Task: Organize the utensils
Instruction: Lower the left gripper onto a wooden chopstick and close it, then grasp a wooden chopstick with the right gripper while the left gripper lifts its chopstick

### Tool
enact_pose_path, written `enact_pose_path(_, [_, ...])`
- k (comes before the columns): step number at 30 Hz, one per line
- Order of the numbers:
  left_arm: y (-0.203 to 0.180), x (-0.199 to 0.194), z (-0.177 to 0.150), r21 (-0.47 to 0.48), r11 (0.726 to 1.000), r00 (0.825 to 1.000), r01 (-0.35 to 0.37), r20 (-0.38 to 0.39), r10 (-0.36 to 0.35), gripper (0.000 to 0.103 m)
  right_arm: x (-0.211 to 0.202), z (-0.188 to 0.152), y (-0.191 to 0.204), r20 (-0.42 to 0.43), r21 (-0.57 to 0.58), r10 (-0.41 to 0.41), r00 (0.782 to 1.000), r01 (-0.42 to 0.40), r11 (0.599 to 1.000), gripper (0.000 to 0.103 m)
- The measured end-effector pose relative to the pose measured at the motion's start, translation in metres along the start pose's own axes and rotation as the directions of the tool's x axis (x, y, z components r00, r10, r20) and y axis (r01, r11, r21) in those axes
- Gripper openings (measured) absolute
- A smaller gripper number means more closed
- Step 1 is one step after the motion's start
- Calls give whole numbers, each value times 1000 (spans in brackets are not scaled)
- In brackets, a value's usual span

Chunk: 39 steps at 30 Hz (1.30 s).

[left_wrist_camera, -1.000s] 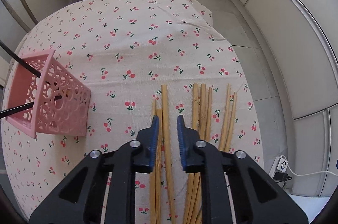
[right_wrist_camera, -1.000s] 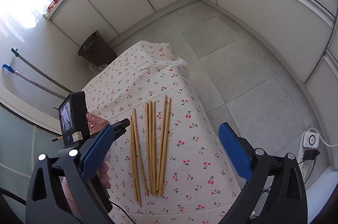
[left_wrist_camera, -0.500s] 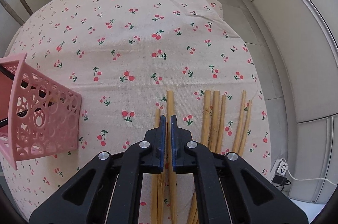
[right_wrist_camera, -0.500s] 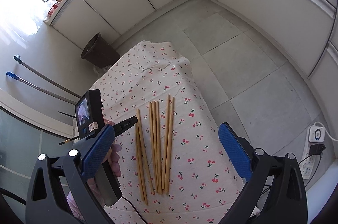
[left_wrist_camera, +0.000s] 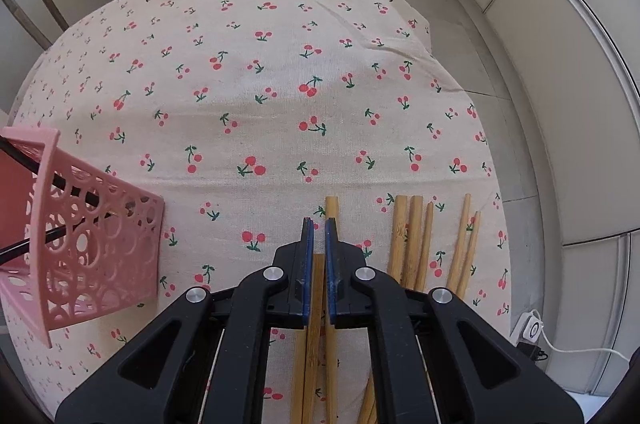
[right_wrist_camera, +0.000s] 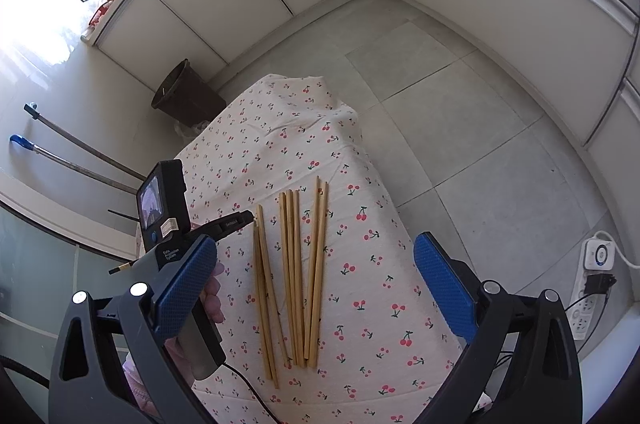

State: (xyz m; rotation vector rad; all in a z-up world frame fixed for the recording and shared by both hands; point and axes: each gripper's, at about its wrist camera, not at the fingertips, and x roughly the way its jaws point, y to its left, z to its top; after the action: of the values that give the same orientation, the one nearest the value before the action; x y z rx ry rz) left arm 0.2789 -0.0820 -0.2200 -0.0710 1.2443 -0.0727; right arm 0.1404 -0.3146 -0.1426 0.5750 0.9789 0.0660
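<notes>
Chopsticks [right_wrist_camera: 294, 272] lie side by side on the cherry-print tablecloth [left_wrist_camera: 256, 92], all running roughly lengthwise away from you: a pair on the left, a group of three in the middle and another pair on the right, near the cloth's right edge. Your left gripper [left_wrist_camera: 319, 226] points steeply down over the left pair [left_wrist_camera: 316, 288], its blue pads drawn nearly together with one stick of that pair showing in the narrow slot between them; you appear to have it pinched at its far end, though the pads hide the contact itself, and the neighbouring stick [left_wrist_camera: 331, 206] pokes out just beyond the right pad. In the right wrist view the tip of that gripper meets the far end of the left pair, with your hand [right_wrist_camera: 212, 298] wrapped around its handle. Your right gripper [right_wrist_camera: 316, 288] hangs above the near end of the table with its jaws spread wide and nothing between them. A pink perforated basket [left_wrist_camera: 92, 256] stands on the cloth to the left of the sticks, apart from them, with thin dark sticks [left_wrist_camera: 44, 238] leaning inside. Beyond the table a dark waste bin [right_wrist_camera: 184, 96] sits on the tiled floor, and a white power strip [right_wrist_camera: 596, 264] lies at the right.
</notes>
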Motion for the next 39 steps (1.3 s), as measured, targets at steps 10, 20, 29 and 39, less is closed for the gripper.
enact_pose_path(10, [1,15,-4,4,999,998,-50,-30,50,7,1,0,0,-5,1,1,1000,-1,1000,96])
enact_pose_path(20, [0,15,-17,28,999,999,-17,-34,18,4,20,0,1,-36,-3,-45,998,45,999,96])
enact_pose_path(29, [8,-62,-70,108,994,994,33,99,-44,4,88,4,-9,-91,39,-130,987,134,990,96])
enact_pose_path(39, [45,-170,-147,186,981,951,59,288,-111,4,159,2,-10,-222,88,-157,962,180,980,54])
